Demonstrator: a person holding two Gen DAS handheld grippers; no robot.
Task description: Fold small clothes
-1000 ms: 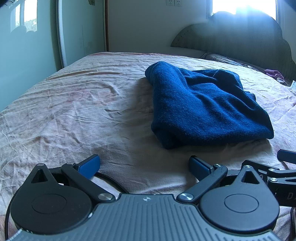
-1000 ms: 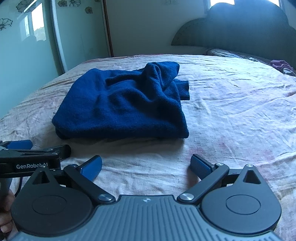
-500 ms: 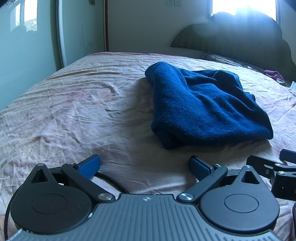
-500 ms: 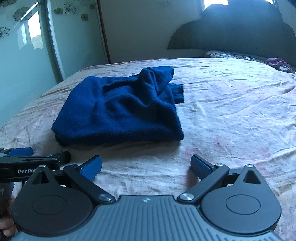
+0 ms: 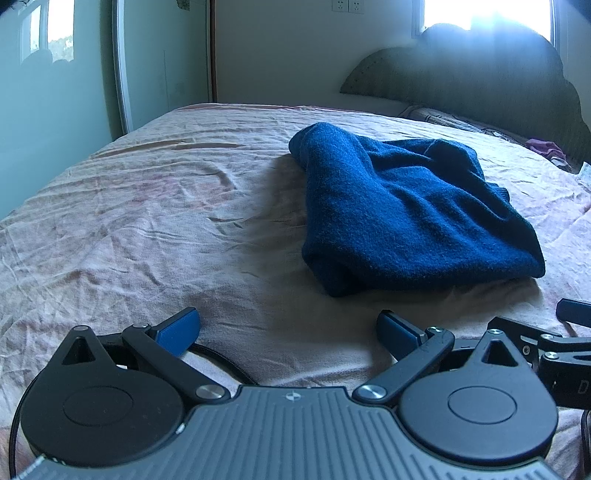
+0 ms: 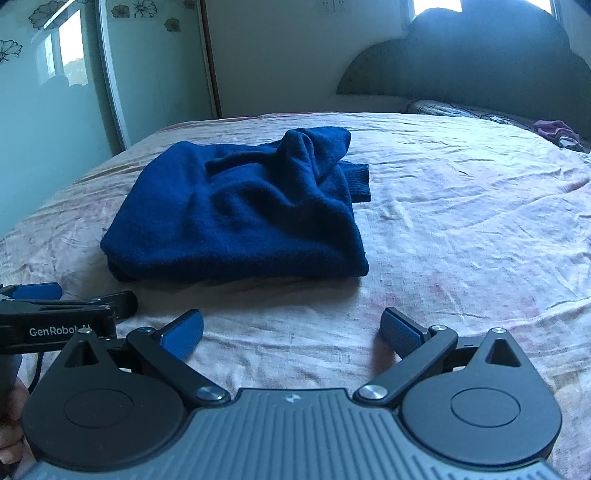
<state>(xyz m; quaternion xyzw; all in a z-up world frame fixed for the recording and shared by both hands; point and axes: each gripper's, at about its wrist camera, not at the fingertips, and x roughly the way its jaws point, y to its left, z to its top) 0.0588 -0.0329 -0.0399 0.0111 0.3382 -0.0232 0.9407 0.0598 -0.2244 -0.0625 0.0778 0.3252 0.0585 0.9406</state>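
- A pale green sliding wardrobe door (image 6: 48,122) with white flower decals and a curved silver trim strip (image 6: 110,81) closes off the left side of the bedroom; its glossy face reflects a window.
- A narrow brown wooden door frame (image 6: 211,59) stands between the wardrobe and the cream back wall (image 6: 295,55), where white wall sockets (image 5: 348,5) sit high up.
- A wrinkled pale pink bed sheet (image 6: 461,221), faintly blotched with red, covers the wide bed and fills the foreground of both wrist views.
- The left gripper (image 5: 288,328), black with blue finger pads (image 5: 177,330), hovers low over the sheet at the near edge of the bed, its jaws spread wide and holding nothing.
- The folded dark blue knitted sweater (image 6: 240,206) lies on the sheet ahead of both tools, touching neither; a loose bunched fold rises at its far side and a ribbed cuff (image 6: 360,181) pokes out to the right.
- The right gripper (image 6: 291,330), of the same black-and-blue build, sits just beside the left one, likewise wide open and empty, its pads (image 6: 400,334) clear of the garment.
- A dark scalloped upholstered headboard (image 6: 480,62) rises at the far right, under a bright, glaring window (image 5: 484,14).
- A patterned pillow (image 6: 443,110) lies at the foot of the headboard, and a small crumpled purple cloth (image 6: 554,129) rests near the bed's right edge.
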